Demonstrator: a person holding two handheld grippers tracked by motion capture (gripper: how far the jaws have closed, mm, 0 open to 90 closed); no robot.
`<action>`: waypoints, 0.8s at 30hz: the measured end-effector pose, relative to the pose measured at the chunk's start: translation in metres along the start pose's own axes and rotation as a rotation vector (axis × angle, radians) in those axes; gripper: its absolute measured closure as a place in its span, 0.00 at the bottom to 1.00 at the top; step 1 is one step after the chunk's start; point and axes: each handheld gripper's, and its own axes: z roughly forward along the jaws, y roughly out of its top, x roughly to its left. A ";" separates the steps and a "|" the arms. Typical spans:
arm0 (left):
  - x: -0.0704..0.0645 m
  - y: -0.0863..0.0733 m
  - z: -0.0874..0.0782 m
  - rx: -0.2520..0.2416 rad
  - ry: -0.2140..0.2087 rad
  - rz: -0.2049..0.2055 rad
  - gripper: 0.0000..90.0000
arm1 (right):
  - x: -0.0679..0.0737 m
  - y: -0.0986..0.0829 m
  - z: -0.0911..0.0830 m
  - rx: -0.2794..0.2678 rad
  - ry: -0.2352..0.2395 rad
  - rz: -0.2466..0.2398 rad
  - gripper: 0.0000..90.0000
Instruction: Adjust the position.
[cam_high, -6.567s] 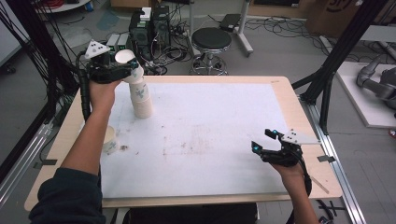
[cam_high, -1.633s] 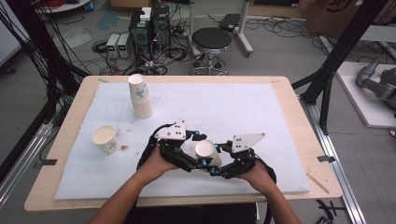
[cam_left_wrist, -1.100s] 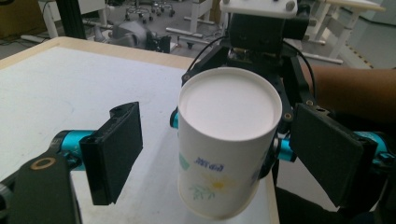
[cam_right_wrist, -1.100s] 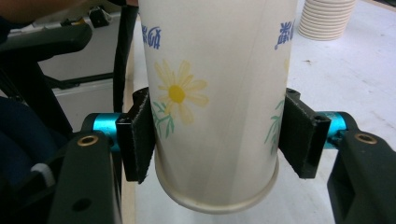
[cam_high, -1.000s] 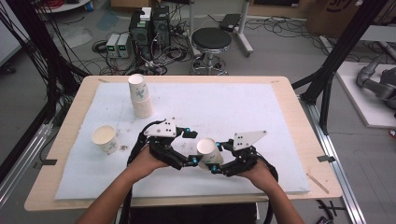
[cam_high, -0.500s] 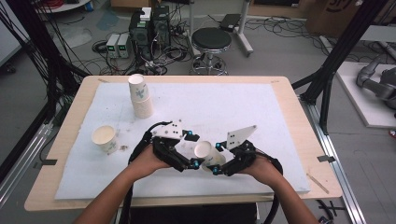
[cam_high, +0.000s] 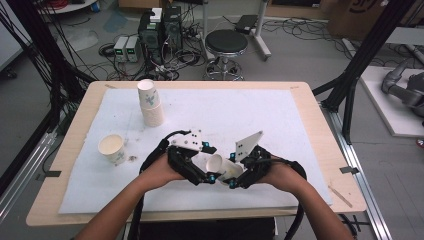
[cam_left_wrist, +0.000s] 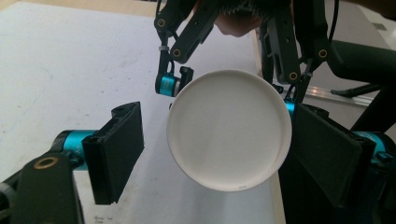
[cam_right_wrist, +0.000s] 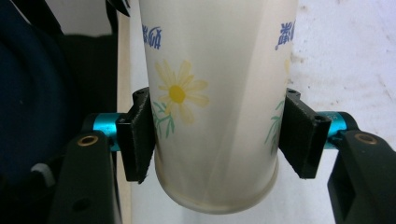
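On the wooden counter (cam_high: 320, 125), under a white mat (cam_high: 260, 120) that covers most of its top, the work sits at the near middle edge, where the person's two forearms come in from below. The left claw (cam_high: 207, 167) and the right claw (cam_high: 235, 175) face each other there with a paper cup (cam_high: 220, 166) between them, tipped on its side with its open mouth toward the left and far side. In the right gripper view the right claw (cam_right_wrist: 215, 135) has both black pads pressed against the cup's (cam_right_wrist: 215, 93) flowered wall near its base, so it has a firm hold of it. In the left gripper view the left claw (cam_left_wrist: 219, 154) stands wide apart around the cup's (cam_left_wrist: 229, 130) round white bottom: its right pad lies at the cup's edge, though I cannot tell whether it touches, while its left pad is clear of it with mat showing in the gap, so it grips nothing. Toward the far left of the mat stands a stack of cups (cam_high: 150, 102), upright, well apart from the claws. Nearer and farther left, a single cup (cam_high: 112, 148) stands upright on the mat with its mouth open upward, and a small dark smudge lies just beside it.
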 end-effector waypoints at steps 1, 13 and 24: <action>0.000 0.000 0.002 0.019 -0.003 0.001 0.21 | 0.000 0.001 0.000 0.011 0.004 -0.003 0.40; 0.000 -0.001 0.008 0.082 -0.032 -0.002 0.29 | 0.001 0.009 0.003 0.099 0.021 -0.032 0.40; -0.001 -0.002 0.012 0.120 -0.070 0.027 0.40 | 0.002 0.009 0.008 0.136 0.037 -0.045 0.40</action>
